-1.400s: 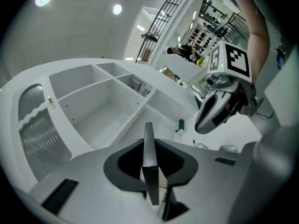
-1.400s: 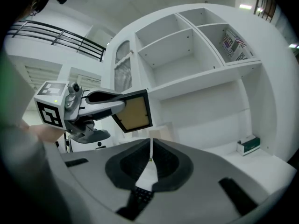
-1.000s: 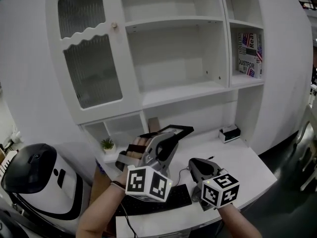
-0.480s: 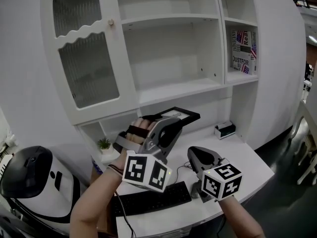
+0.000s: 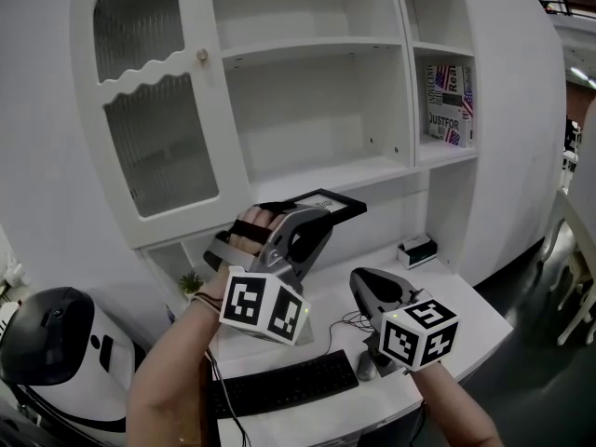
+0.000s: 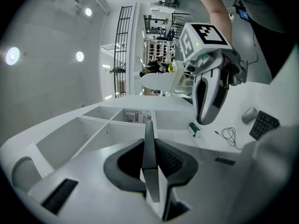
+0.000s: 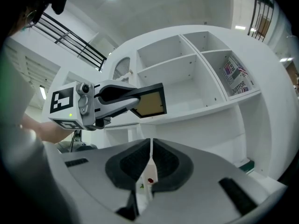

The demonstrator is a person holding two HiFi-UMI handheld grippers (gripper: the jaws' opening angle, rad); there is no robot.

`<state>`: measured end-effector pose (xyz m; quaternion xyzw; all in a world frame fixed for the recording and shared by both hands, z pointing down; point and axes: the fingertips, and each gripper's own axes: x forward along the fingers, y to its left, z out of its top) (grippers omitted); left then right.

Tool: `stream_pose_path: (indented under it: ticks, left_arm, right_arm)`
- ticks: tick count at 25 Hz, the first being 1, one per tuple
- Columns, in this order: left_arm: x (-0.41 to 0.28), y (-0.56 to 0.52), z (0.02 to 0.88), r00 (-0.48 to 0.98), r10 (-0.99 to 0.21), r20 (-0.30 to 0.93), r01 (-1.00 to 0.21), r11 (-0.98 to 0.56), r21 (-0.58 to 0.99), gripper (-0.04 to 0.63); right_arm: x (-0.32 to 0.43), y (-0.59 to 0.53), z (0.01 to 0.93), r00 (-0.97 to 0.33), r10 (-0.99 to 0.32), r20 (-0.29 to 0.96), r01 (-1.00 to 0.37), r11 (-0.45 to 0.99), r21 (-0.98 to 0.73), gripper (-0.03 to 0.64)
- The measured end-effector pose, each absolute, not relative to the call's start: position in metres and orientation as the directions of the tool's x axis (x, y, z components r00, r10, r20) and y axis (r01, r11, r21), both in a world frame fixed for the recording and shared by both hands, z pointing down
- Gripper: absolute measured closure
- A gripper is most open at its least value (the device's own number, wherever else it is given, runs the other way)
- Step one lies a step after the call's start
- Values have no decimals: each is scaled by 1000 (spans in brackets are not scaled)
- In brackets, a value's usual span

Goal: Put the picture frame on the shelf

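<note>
The picture frame (image 5: 328,203) is black and thin, held flat and nearly level in front of the white shelf unit, just below its wide middle shelf board (image 5: 326,171). My left gripper (image 5: 310,220) is shut on the frame's near edge. The left gripper view has the frame edge-on (image 6: 148,141) between the pads. From the right gripper view I see the frame's brown back (image 7: 150,102). My right gripper (image 5: 365,284) hangs lower and to the right over the desk, shut with nothing in it. The open shelf compartments hold nothing.
Books (image 5: 448,92) stand in the narrow right compartment. A glass cabinet door (image 5: 154,124) closes the left side. On the desk lie a keyboard (image 5: 279,386), a mouse (image 5: 365,367) with its cable, a small box (image 5: 415,248) and a little plant (image 5: 191,282). A black-and-white device (image 5: 51,347) stands at the left.
Both grippers have risen. The frame has gone up with the left gripper, from desk-niche height to just under the middle shelf board, and has rolled flatter.
</note>
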<state>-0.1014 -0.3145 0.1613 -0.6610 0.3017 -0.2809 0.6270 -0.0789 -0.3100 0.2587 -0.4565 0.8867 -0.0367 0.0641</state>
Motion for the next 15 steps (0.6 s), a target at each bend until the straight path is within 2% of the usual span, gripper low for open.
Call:
stream_pose_path:
  ticks: [7,15]
  left_arm:
    - [-91,-339,155,675,-737,-3,0,4,-1000,529]
    - [-90,-379,162,679,-734,4,-6,-11,-1000,529]
  right_arm:
    - [-69,-330,254,-564,-821,-86,-813,571,-116,615]
    - [-67,-360,260,-570,-818,-72,-811,575,-112,615]
